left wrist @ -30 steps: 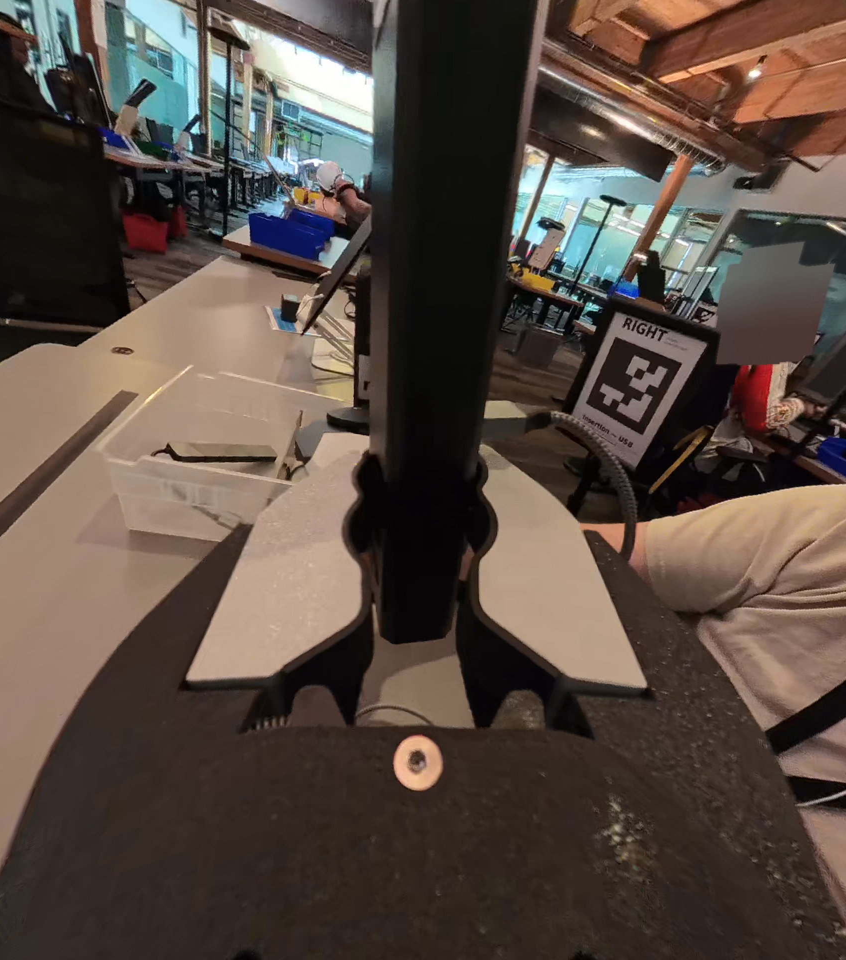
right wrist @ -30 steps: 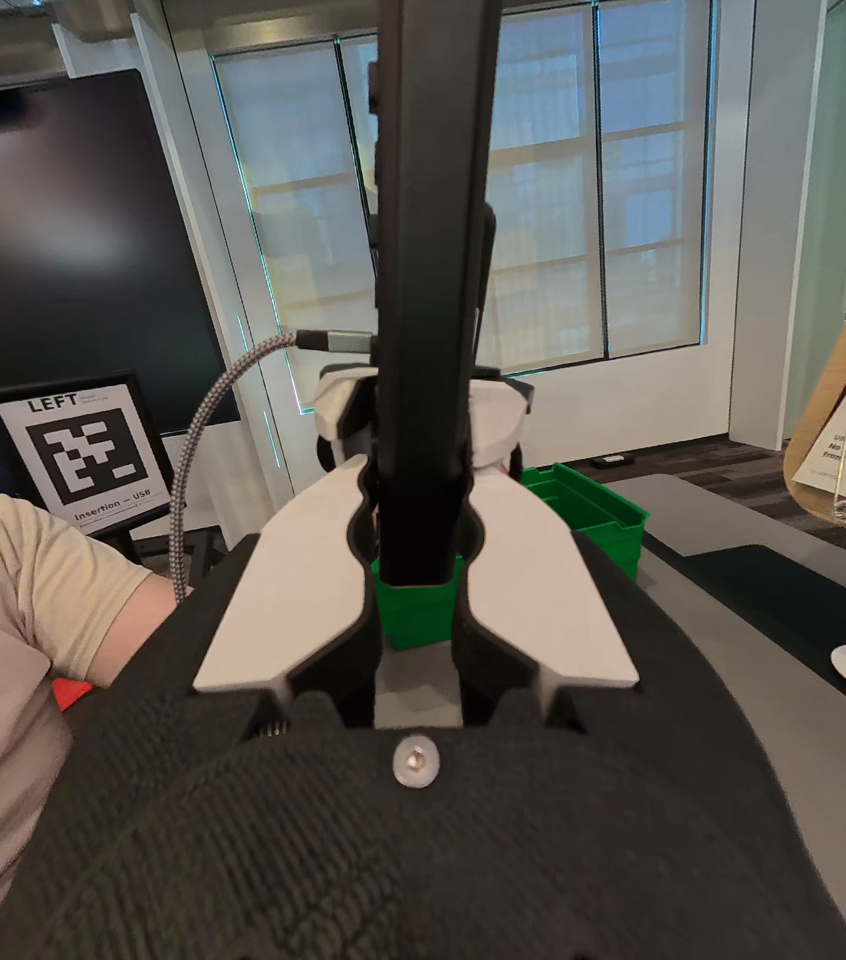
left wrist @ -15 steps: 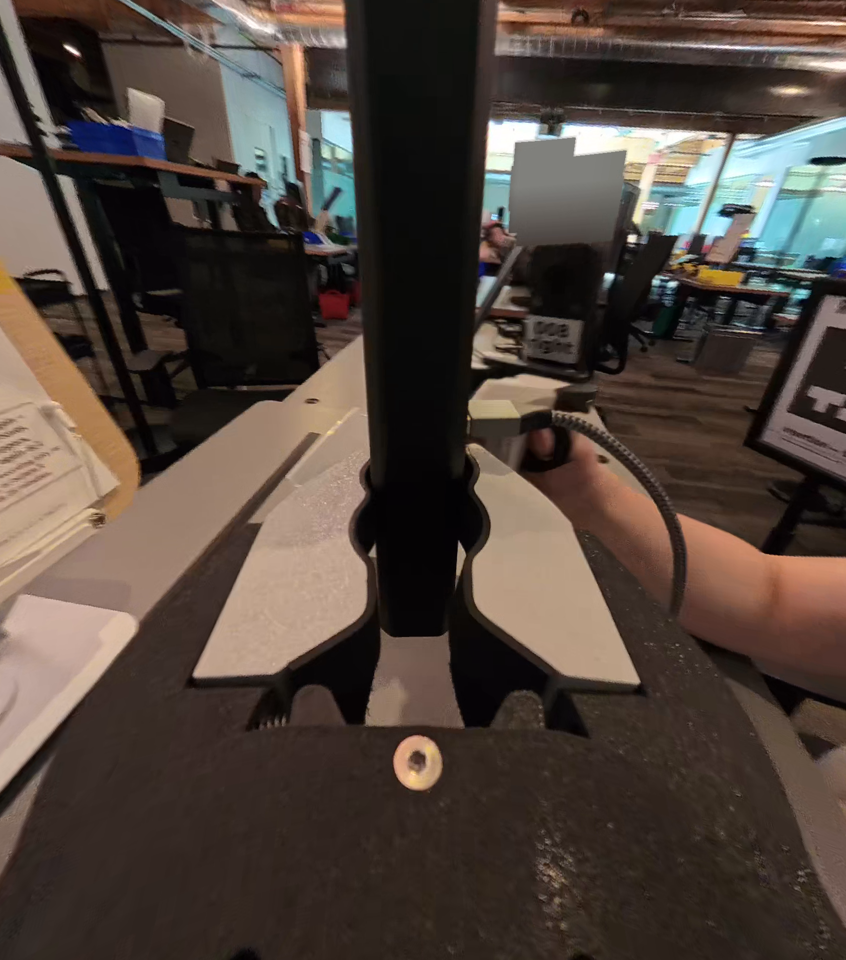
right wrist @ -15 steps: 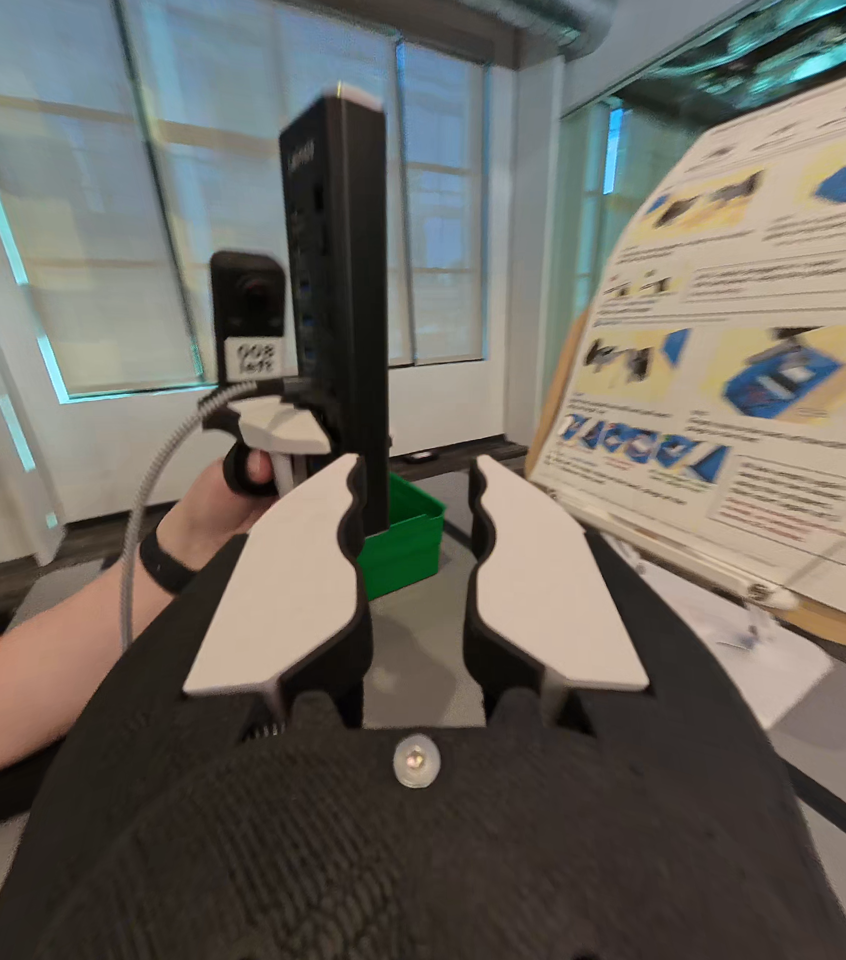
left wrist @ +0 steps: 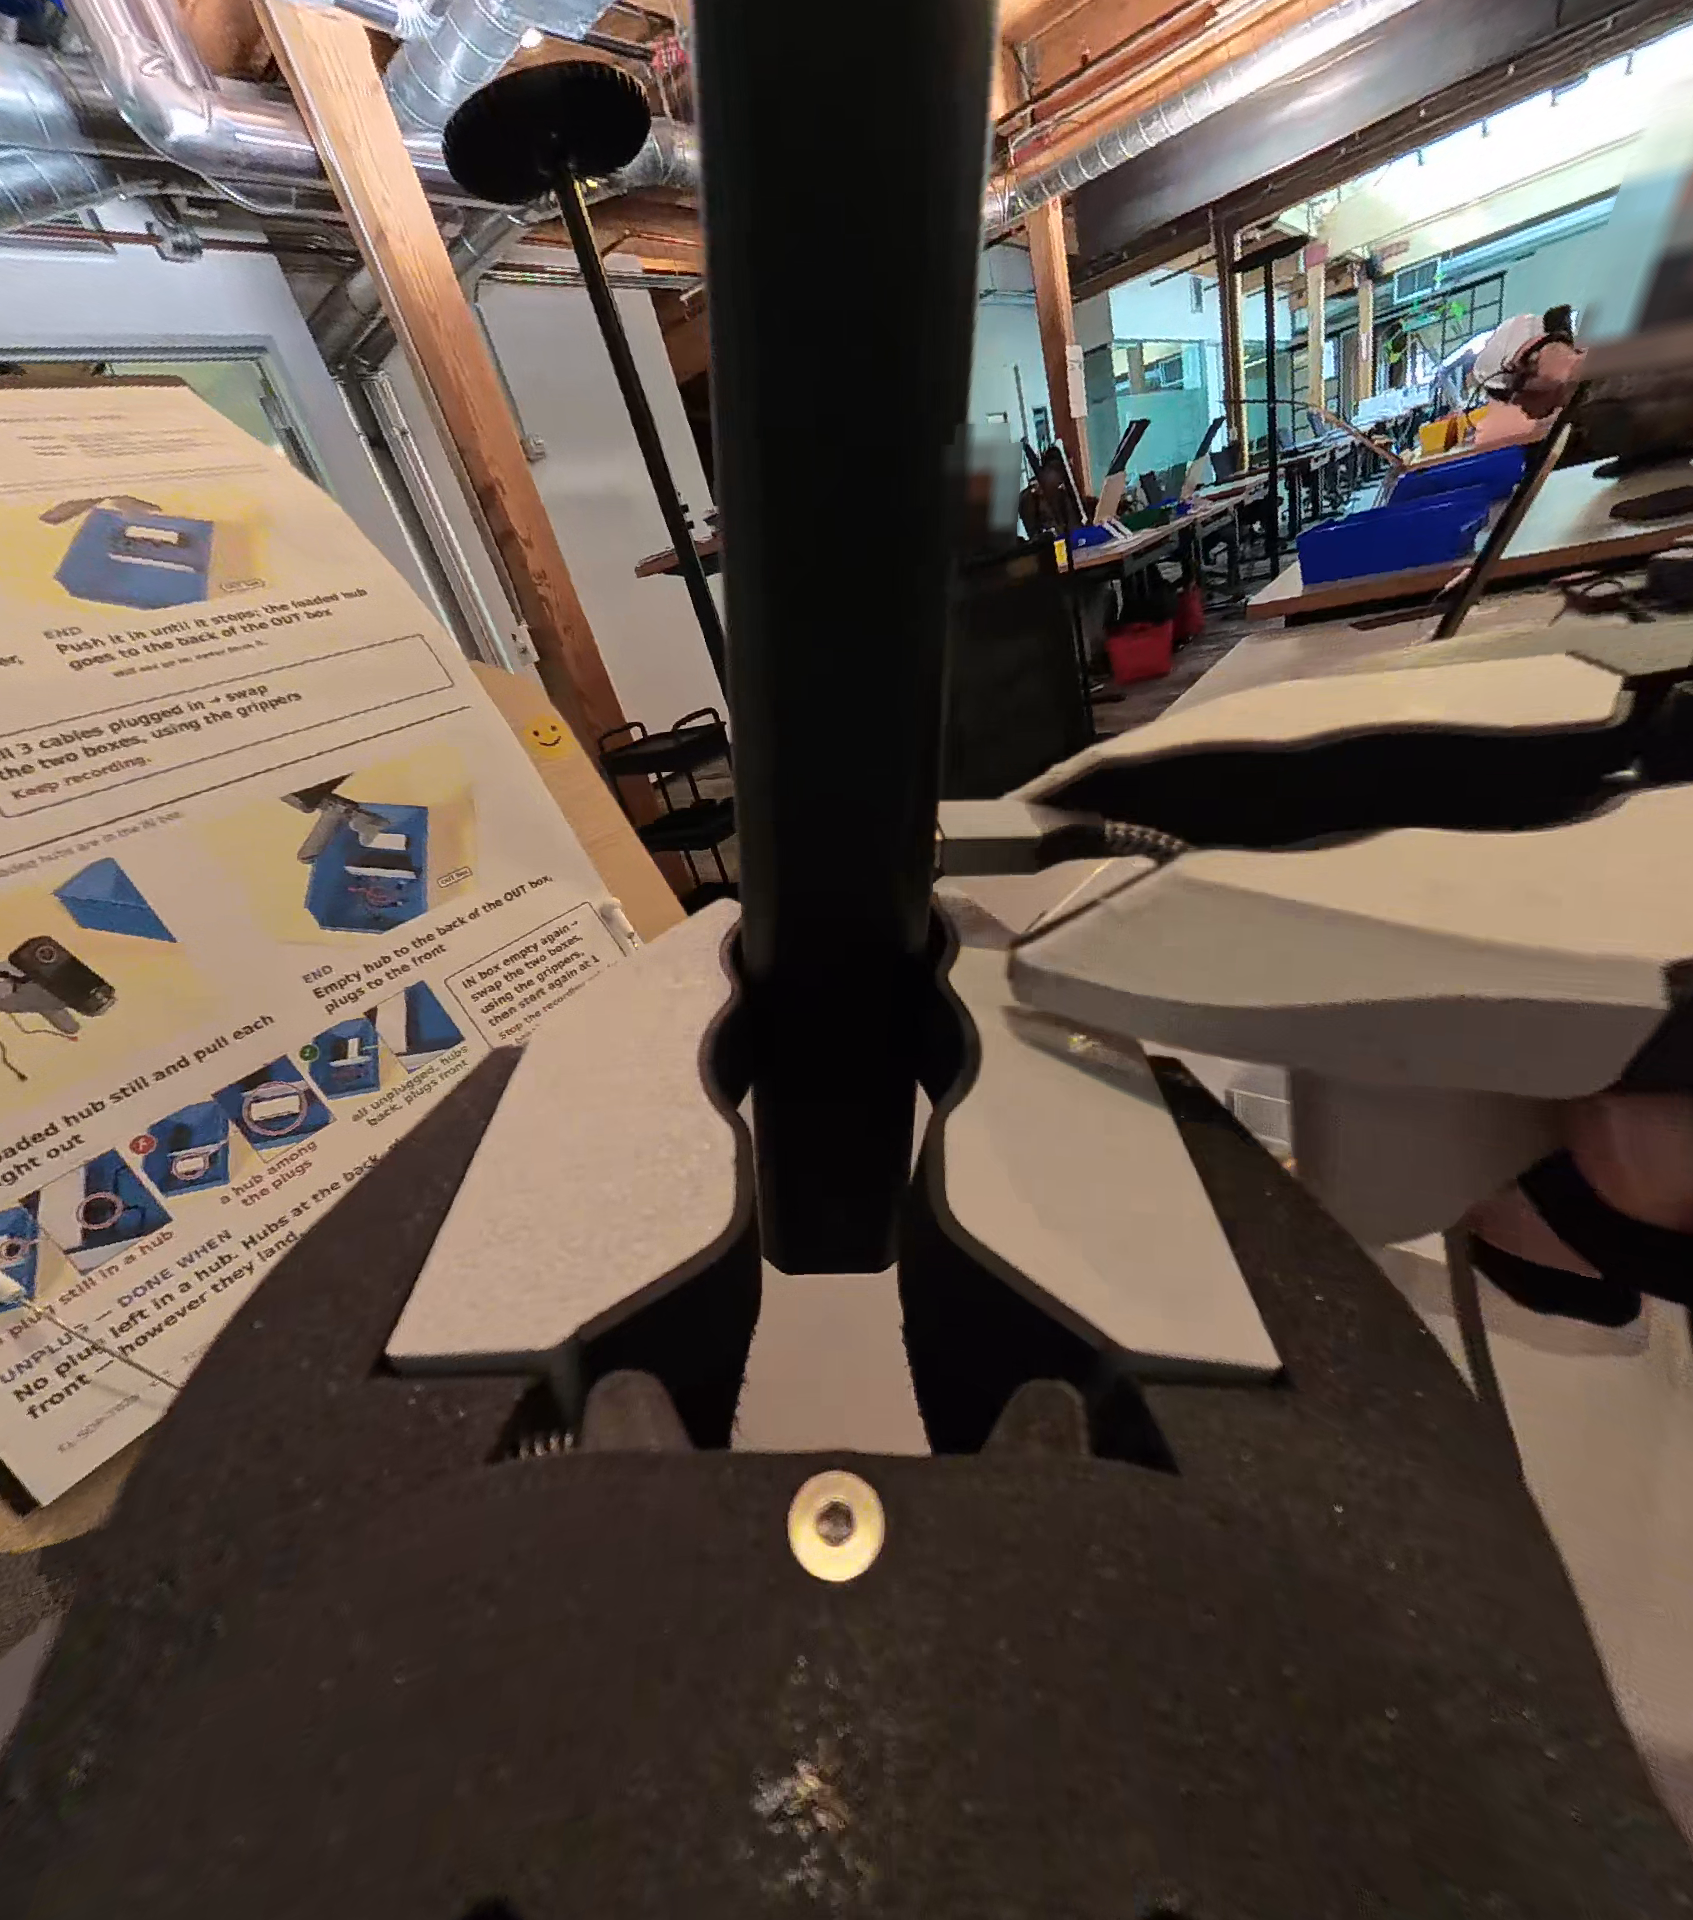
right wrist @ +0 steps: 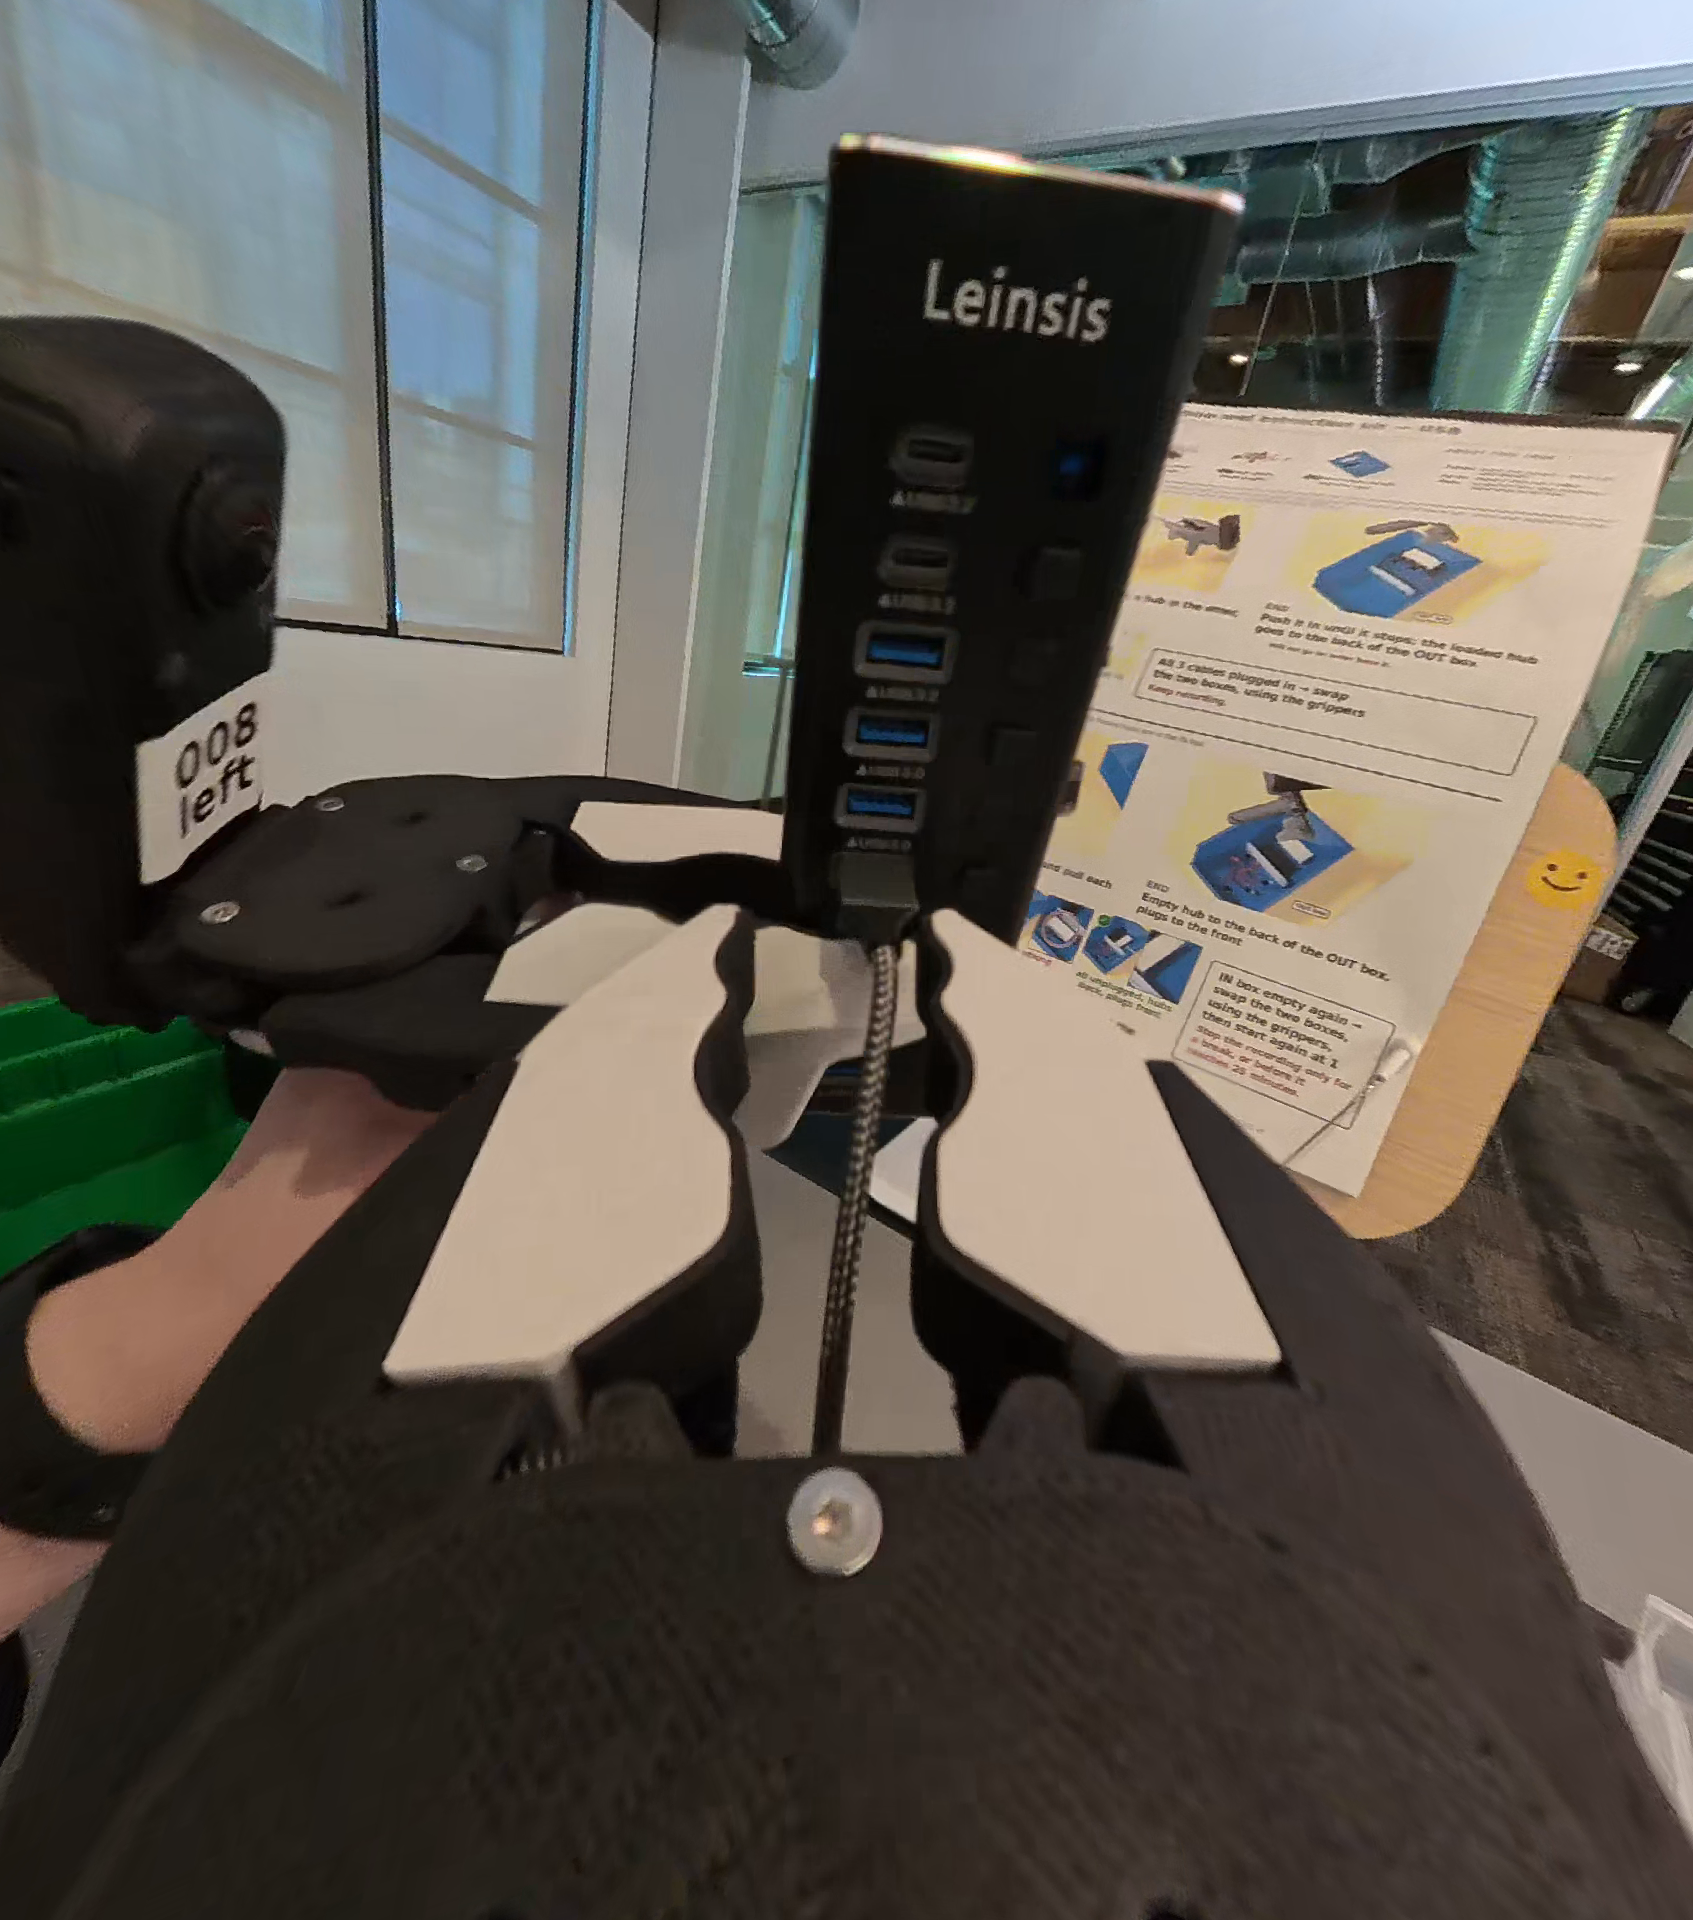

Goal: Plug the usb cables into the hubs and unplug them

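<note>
The left gripper [left wrist: 837, 1039] has its fingers closed on the lower end of the tall black rectangular plastic USB hub [right wrist: 987, 520], which stands upright in the air above the desk [right wrist: 1590, 1455]. The right gripper [right wrist: 834, 997] faces the port side; its fingers are part open around the grey braided cable [right wrist: 857, 1164], and whether they pinch the dark plug [right wrist: 873, 894] cannot be told. The plug sits at the lowest port.

Risks, as judged:
- An off-axis pull or push could bend the plug or jam it in the port.
- The hub is smooth and hard, held only at its end; leverage could rotate it in the fingers.
- The braided cable is flexible, so a grip on it rather than the plug would slip or strain the joint.

Finger pads look flat, pale and finely textured.
</note>
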`<state>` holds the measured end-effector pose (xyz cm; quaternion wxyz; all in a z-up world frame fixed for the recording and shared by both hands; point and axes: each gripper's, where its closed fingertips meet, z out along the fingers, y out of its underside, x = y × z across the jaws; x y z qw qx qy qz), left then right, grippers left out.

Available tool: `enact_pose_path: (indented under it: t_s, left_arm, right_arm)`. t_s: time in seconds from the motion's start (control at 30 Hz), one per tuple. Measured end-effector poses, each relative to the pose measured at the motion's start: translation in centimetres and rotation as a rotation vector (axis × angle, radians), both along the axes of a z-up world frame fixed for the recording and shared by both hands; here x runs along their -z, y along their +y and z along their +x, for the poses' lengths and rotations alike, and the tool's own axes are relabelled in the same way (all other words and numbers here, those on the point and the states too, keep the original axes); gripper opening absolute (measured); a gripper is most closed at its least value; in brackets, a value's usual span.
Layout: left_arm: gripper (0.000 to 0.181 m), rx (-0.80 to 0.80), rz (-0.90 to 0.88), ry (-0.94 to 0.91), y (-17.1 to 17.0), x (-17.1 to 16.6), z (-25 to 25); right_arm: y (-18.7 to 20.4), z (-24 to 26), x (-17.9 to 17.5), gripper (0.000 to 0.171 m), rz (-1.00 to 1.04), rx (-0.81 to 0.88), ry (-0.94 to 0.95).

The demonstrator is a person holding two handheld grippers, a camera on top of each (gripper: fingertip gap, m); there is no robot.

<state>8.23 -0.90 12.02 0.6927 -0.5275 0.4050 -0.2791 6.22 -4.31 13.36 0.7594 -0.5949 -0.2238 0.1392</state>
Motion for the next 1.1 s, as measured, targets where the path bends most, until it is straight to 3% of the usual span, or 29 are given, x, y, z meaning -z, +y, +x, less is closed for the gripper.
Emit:
enact_pose_path:
  t_s: [0.03, 0.13, 0.4, 0.63, 0.77, 0.83, 0.9, 1.0, 1.1]
  left_arm:
    - [0.027, 0.007, 0.006, 0.006, -0.2, 0.1, 0.3]
    - [0.028, 0.02, 0.009, 0.019, -0.4, 0.5, 0.9]
    - [0.028, -0.055, -0.022, 0.033, 0.9, 1.4, 0.9]
    - [0.028, 0.007, -0.05, -0.015, 0.5, 0.4, 0.2]
    - [0.028, -0.011, -0.191, -0.163, 3.7, -0.6, -4.7]
    - [0.028, -0.092, -0.176, -0.162, 4.9, -1.0, -7.8]
    - [0.028, -0.14, -0.148, -0.133, 5.0, -1.6, -9.9]
    - [0.028, -0.082, -0.167, -0.198, 4.0, -3.2, -11.3]
    - [0.027, 0.008, -0.19, -0.233, 3.0, -4.1, -11.4]
  right_arm:
    - [0.2, 0.3, 0.0, 0.026, 0.001, 0.011, 0.011]
    - [0.5, 1.2, -0.2, 0.015, -0.001, 0.024, 0.036]
    - [1.6, 1.5, 0.9, 0.015, -0.08, 0.034, 0.111]
    - [0.9, 0.8, 0.2, 0.015, -0.041, -0.013, 0.038]
    - [-0.4, 0.9, -0.4, 0.015, -0.008, -0.004, 0.014]
    - [-0.3, 0.8, -0.1, 0.015, -0.048, -0.014, -0.038]
    - [0.2, 0.0, 2.0, 0.015, -0.184, -0.135, -0.123]
    - [-1.0, -2.4, 8.5, 0.015, -0.444, -0.5, -0.267]
    - [-0.9, -2.4, 16.5, 0.015, -0.679, -0.588, -0.408]
